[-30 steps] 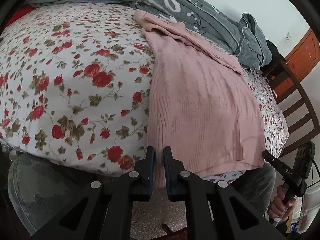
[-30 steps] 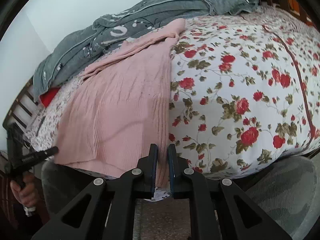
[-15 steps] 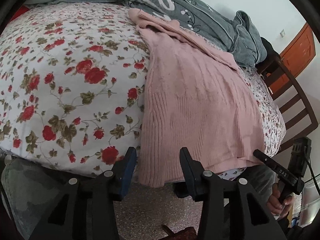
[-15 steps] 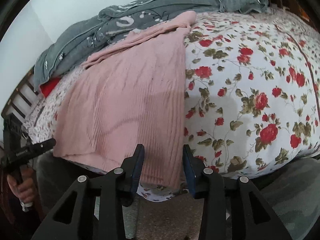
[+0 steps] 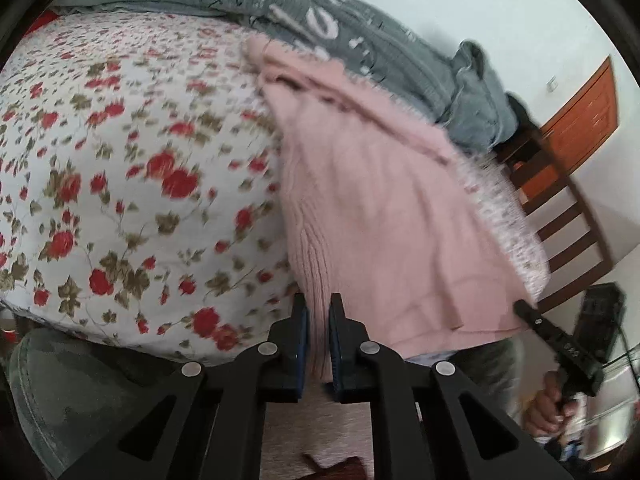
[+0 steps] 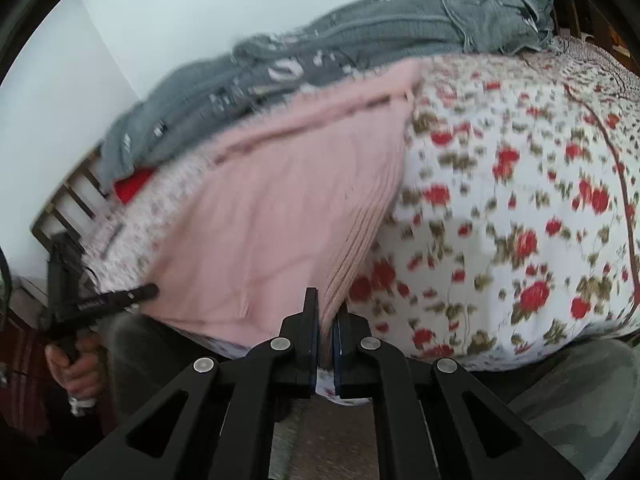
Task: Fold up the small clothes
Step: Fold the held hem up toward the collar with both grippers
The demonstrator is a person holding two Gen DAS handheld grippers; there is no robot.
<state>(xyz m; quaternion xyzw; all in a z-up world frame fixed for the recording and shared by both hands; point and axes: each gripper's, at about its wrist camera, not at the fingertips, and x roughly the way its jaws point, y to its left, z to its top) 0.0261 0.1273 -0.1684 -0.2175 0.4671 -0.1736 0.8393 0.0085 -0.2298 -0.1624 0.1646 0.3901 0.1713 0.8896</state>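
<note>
The pink sweater (image 5: 384,216) was a soft, limp ribbed knit that would sag and stretch between grips, so I judged its two hem corners the right places to hold. It lay lengthwise at the bed's (image 5: 120,168) near edge, hem hanging over, collar by the grey quilt (image 5: 360,52). My left tongs (image 5: 318,336) and right tongs (image 6: 326,338) had just closed, each clamped on a hem corner.

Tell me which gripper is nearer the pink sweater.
Neither, it is a tie. The left gripper has just closed on the sweater at its ribbed near edge; the right gripper has just closed on the same edge at the opposite corner.
</note>
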